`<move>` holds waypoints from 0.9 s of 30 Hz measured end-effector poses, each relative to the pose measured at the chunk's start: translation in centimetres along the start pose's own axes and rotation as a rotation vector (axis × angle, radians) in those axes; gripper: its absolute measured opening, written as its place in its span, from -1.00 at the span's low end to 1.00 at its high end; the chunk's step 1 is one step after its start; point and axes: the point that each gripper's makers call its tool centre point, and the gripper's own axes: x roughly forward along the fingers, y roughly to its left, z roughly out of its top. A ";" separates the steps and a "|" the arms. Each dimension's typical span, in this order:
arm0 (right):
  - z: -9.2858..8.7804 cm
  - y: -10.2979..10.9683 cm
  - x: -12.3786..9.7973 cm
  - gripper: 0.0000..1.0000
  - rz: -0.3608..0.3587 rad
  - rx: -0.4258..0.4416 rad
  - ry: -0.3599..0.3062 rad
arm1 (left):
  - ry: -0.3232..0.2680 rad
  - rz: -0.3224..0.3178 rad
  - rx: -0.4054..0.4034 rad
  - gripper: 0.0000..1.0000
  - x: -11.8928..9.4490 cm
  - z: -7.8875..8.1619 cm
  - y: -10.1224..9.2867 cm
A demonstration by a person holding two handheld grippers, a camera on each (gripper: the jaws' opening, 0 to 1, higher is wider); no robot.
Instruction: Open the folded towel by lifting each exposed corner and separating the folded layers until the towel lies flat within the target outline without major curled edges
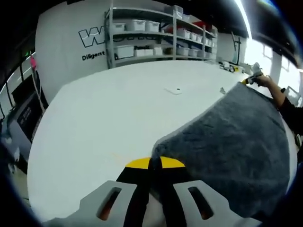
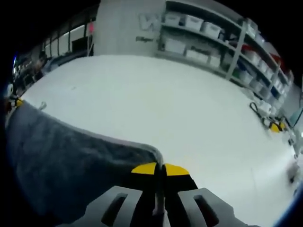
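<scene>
A dark grey towel [image 1: 236, 142] spreads to the right of my left gripper [image 1: 154, 163], whose yellow-tipped jaws are shut on its near corner. Its far corner reaches the right gripper [image 1: 251, 79], held by a person's hand. In the right gripper view, my right gripper [image 2: 160, 169] is shut on a towel [image 2: 71, 161] corner, and the cloth runs left to the left gripper [image 2: 16, 101]. The towel's pale edge stretches between the two grippers. I cannot tell how much of the cloth rests on the table.
The white table [image 1: 104, 113] is wide, with a small flat white piece [image 1: 173, 90] on it. A shelving rack of bins [image 1: 156, 33] stands behind. A yellow tool [image 2: 274, 126] and a cable [image 2: 255, 108] lie near the table's edge. A dark sleeve [image 1: 289, 111] is at the right.
</scene>
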 end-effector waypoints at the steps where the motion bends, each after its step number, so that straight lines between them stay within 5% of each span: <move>1: 0.0 0.1 0.0 -1.00 0.004 0.002 -0.002 | -0.003 0.009 -0.004 -0.93 0.0 0.0 0.4; 18: 1.4 0.9 1.1 -1.00 0.007 -0.013 -0.047 | -0.059 0.019 -0.059 -0.92 0.9 0.8 2.8; 27: 2.0 1.0 1.8 -1.00 -0.003 -0.023 -0.065 | -0.123 -0.052 -0.076 -0.95 0.9 0.9 3.0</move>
